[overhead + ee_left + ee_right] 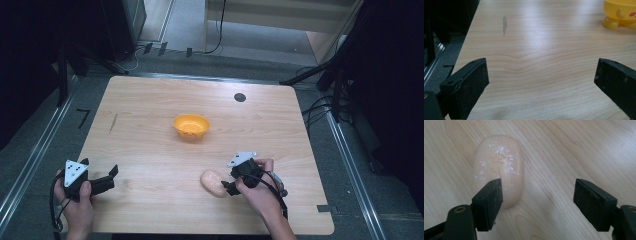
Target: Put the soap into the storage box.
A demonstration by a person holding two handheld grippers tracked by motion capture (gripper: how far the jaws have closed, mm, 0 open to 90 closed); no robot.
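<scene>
My right gripper [537, 202] hovers low over the surface [150, 130], its fingers [489, 202] parted and holding nothing. The bun [499, 167], a pale, flour-dusted oval, lies flat on the wood just ahead of them and off toward one finger, whose tip overlaps its near end, so it is not yet between the pads. I judge I am lining up to straddle it, and the gap looks about wide enough to take it across its short side. From above, the bun [214, 183] sits on my side of the orange bowl [191, 126], well apart from it. My left gripper [102, 180] rests far to the bowl's left, fingers [471, 82] spread wide over bare wood, out of the way.
</scene>
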